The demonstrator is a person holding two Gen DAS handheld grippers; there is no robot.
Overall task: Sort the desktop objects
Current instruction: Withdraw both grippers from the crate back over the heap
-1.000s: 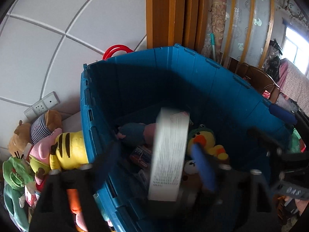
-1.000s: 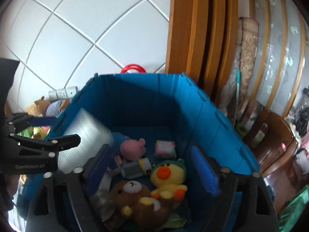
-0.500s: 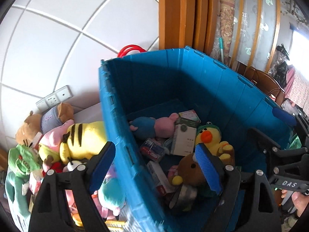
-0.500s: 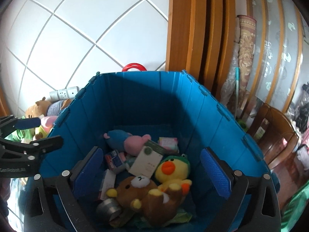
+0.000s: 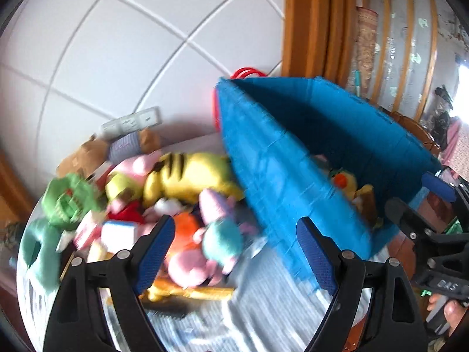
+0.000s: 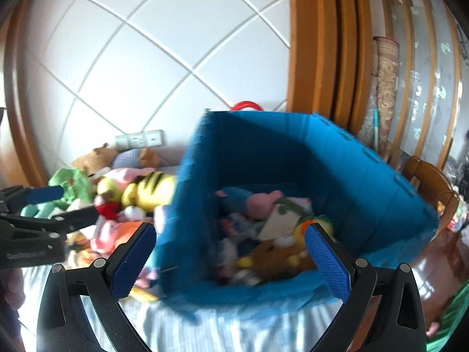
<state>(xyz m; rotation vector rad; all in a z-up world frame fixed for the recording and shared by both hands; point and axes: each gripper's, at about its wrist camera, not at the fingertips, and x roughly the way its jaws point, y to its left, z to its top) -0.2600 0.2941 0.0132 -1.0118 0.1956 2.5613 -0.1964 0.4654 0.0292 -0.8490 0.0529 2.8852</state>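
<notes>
A blue bin stands on a striped cloth and holds a yellow duck, a brown bear, a pink pig and a white box. Left of it lies a pile of plush toys, among them a yellow striped one, a pink and teal one and a green one. My left gripper is open above the pile's near side, nothing between its pads. My right gripper is open wide before the bin's near corner, empty. The picture is blurred.
A wall socket sits on the white tiled wall behind the pile. A red handle shows behind the bin, beside a wooden door frame. A wooden chair stands at the right. Striped cloth covers the near surface.
The white box left the grippers and now lies in the bin. Both grippers pulled back from over the bin and swung left toward the plush pile. The right jaws widened.
</notes>
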